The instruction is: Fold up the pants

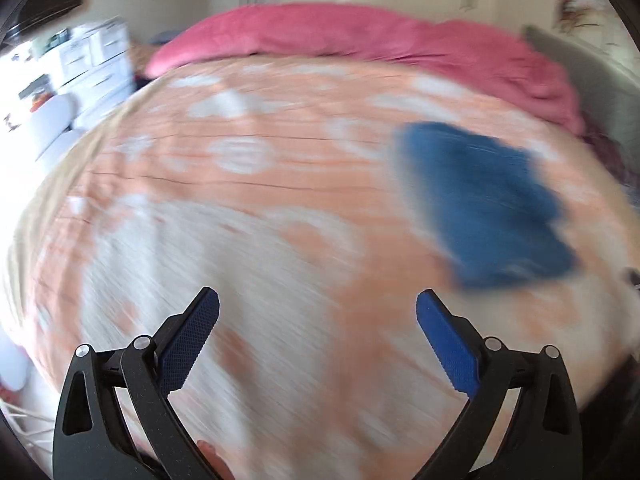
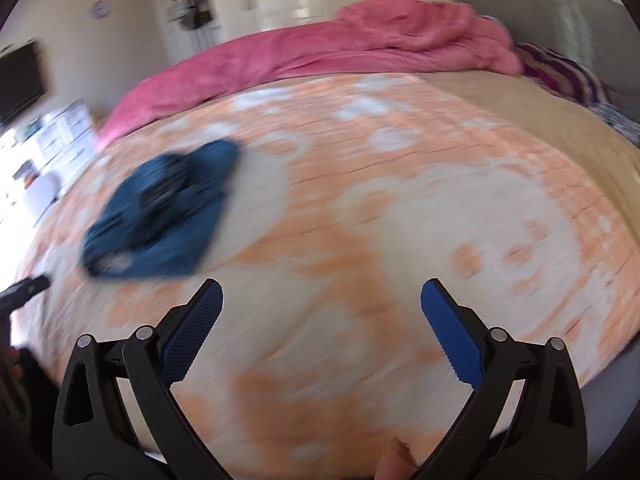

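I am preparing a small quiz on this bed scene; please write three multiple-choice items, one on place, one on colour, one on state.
1. Where do the pants lie?
A. on the patterned bedspread
B. on the pink blanket
C. on the floor

2. What colour are the pants?
A. grey
B. dark blue
C. green

3. How is the right hand-held gripper?
A. shut on the pants
B. open and holding nothing
C. shut on the blanket

Key:
1 A, the bundle rests on the orange and white bedspread, apart from the pink blanket.
2 B, both views show dark blue cloth.
3 B, its fingers stand wide apart over bare bedspread; the left hand-held gripper is open too.
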Available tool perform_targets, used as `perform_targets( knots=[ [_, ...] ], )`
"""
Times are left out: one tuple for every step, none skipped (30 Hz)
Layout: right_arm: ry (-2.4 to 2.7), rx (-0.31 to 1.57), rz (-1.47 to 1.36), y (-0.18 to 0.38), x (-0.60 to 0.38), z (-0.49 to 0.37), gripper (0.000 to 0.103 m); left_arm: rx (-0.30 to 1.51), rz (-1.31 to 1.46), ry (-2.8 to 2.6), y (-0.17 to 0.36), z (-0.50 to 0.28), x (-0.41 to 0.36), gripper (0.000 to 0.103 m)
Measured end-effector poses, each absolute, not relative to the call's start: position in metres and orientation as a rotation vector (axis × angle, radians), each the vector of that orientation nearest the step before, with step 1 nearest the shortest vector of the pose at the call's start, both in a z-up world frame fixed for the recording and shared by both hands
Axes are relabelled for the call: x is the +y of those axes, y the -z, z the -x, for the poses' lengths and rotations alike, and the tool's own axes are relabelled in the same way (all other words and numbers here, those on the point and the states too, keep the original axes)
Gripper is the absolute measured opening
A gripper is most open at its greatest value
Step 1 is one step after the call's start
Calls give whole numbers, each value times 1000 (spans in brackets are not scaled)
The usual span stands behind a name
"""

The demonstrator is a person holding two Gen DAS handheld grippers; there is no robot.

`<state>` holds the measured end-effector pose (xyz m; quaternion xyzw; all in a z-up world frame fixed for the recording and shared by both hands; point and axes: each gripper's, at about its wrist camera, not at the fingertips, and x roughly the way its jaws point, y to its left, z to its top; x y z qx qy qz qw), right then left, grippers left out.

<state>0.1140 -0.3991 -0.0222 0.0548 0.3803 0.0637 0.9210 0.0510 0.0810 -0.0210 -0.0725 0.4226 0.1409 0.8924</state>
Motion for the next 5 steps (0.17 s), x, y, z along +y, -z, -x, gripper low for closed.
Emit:
perform_targets(
  knots=[
    [-89, 814, -123, 24, -421, -136, 94, 893, 163, -325, 24, -63, 101, 99],
    [-19, 830, -136, 26, -448, -159, 94, 919, 190, -381, 29, -77, 128, 99],
    [37, 835, -136, 27, -464, -173, 94, 927, 207, -425, 31, -87, 149, 99],
    [120, 850, -122, 30, -489, -197, 94, 932, 216, -472, 33, -97, 170, 99],
    [169, 868, -117, 33, -506, -212, 94, 933, 228, -515, 35, -107, 189, 99]
  ],
)
